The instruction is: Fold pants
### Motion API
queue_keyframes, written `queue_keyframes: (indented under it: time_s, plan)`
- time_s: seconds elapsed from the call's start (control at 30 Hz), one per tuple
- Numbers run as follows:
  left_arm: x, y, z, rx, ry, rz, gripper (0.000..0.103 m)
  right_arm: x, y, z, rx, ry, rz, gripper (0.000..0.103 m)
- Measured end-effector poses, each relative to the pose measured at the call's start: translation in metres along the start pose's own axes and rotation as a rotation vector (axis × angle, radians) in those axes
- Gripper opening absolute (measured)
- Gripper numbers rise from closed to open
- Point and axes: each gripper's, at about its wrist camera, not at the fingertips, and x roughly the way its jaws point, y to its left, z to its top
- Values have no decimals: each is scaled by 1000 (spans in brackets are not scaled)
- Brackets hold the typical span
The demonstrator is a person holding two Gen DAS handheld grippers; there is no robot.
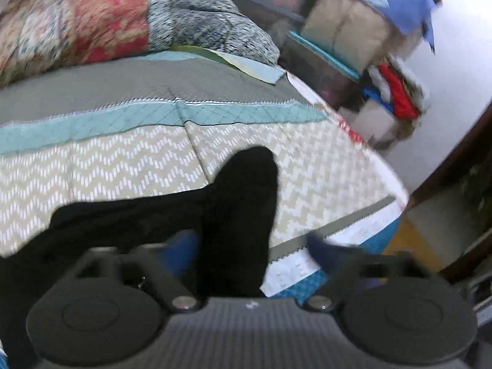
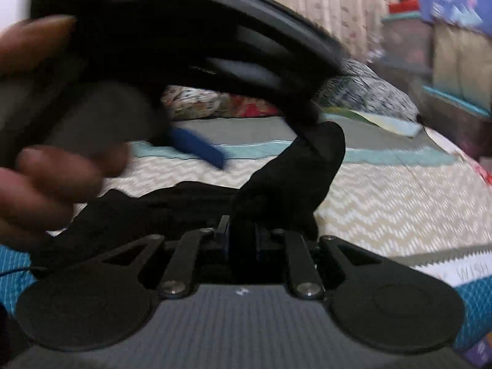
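The black fabric pants (image 1: 240, 203) lie on the near part of a bed covered by a quilted bedspread with beige chevron, teal and grey bands (image 1: 101, 166), one fold standing up from the rest. The left gripper (image 1: 249, 246) has its 2 blue-tipped fingers (image 1: 181, 246) apart, the raised fold between them but the right finger clear of it. The right gripper (image 2: 241, 240) has its fingers together, clamped on black cloth of the pants (image 2: 295, 169). In the right wrist view, a person's hand (image 2: 46, 166) grips the other tool at left. A patterned pillow (image 1: 70, 27) lies far left.
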Motion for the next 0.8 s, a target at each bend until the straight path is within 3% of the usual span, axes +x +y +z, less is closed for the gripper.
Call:
queue_keyframes:
  time_s: [0.03,0.13,0.2,0.27,0.33,0.37,0.4,0.63,0.8]
  plan:
    - [3,1,-1,14,15,25,12,-4,2,-2,-11,-4,16,18]
    - [-6,25,-3,-85,-1,13,11,-7,1,-2,2,-23,52,29]
    - [-16,42,-5,-147,-1,-9,11,-10,-8,-4,39,-43,67,60]
    - [-23,53,-4,-178,0,-30,11,-11,-13,-7,40,-52,54,63]
    - [-29,63,-5,-208,3,-48,11,-4,-13,-10,9,-28,53,59]
    - [-32,67,-5,-225,5,-54,11,-1,-11,-10,-2,-13,60,32]
    - [-35,72,-6,-241,4,-60,11,3,-9,-7,-5,7,67,17]
    - [-87,119,-11,-324,-83,-98,11,-16,30,23,9,-39,227,17]
    - [-118,158,-25,-351,-124,-28,11,2,77,41,-26,-6,319,17]
